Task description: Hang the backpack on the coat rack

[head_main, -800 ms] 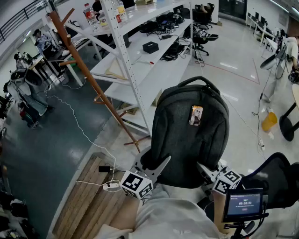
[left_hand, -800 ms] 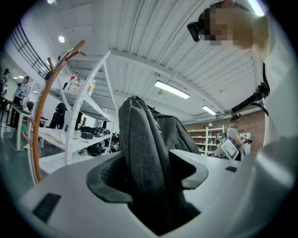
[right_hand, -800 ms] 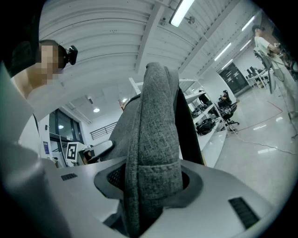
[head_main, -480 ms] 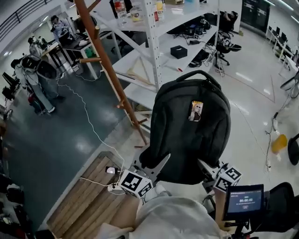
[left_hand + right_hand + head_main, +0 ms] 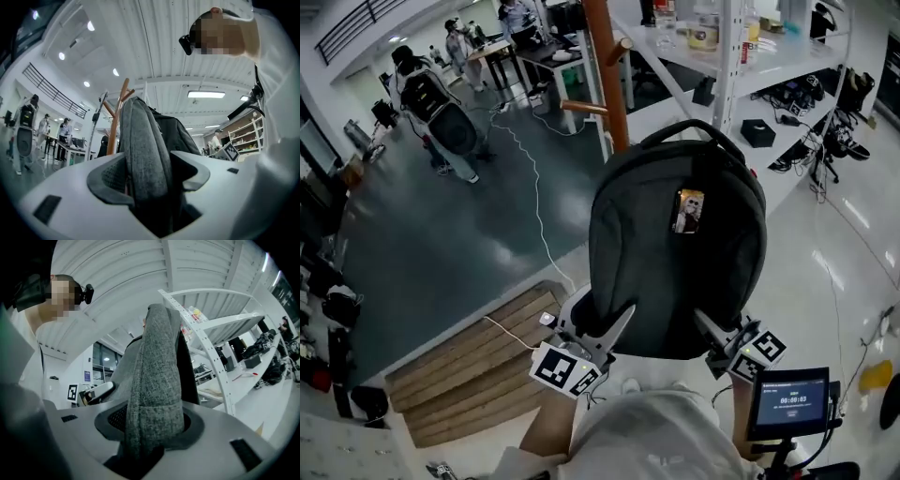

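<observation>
A dark grey backpack [image 5: 675, 244] with a small picture tag hangs upright in front of me, its top handle up. My left gripper [image 5: 602, 330] grips it low on the left and my right gripper [image 5: 719, 339] low on the right. In the left gripper view a grey padded strap [image 5: 143, 150] is pinched between the jaws of the left gripper [image 5: 150, 180]. The right gripper [image 5: 150, 425] is likewise shut on a grey strap [image 5: 157, 376]. The wooden coat rack [image 5: 605, 75] rises just behind the backpack's top, its pegs sticking out left and right; the coat rack [image 5: 114, 126] also shows beyond the bag.
White metal shelving [image 5: 741, 56] with bottles and boxes stands behind and right of the rack. A wooden platform [image 5: 469, 366] lies at lower left, with a white cable [image 5: 534, 206] trailing over the dark floor. People [image 5: 431, 103] stand at upper left. A small screen [image 5: 787, 403] sits at lower right.
The backpack has been carried forward and to the left. The coat rack, earlier off to the left, now stands right behind the bag's top. Both grips are unchanged.
</observation>
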{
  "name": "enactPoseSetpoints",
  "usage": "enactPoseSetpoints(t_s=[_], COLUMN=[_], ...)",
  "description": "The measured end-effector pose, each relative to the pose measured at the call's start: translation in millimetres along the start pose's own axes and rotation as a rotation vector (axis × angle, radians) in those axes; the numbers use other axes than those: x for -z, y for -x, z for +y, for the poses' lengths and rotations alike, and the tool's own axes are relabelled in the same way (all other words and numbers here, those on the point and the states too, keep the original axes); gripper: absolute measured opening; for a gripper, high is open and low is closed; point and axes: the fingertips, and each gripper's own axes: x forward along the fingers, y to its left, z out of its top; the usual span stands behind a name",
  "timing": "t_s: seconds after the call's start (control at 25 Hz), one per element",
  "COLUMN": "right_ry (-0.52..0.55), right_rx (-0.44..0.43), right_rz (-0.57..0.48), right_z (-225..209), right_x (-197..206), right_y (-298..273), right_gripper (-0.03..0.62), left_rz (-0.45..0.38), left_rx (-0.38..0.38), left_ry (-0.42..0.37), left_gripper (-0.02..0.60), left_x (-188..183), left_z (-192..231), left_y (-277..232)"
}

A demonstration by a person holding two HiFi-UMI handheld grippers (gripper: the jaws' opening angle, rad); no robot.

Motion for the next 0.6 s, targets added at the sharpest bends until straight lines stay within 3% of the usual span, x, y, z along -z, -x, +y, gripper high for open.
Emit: enactPoseSetpoints(t_s=[0.24, 0.6], right_ry=[0.058, 0.101], right_rx=[-0.181, -0.276], right_rz=[-0.022, -0.066], right_z=[-13.4, -11.1], right_x=[-35.7, -84.2], right_y=[-41.6, -84.8], right_gripper=[0.184, 0.184], left_rz=[-0.080, -0.119], left_rx=[-0.142, -0.228], left_ry=[-0.098, -0.151], left_gripper=[0.276, 0.276], left_x=[-31.8, -77.7], left_z=[17.3, 42.3], left_y=[-6.0, -10.9])
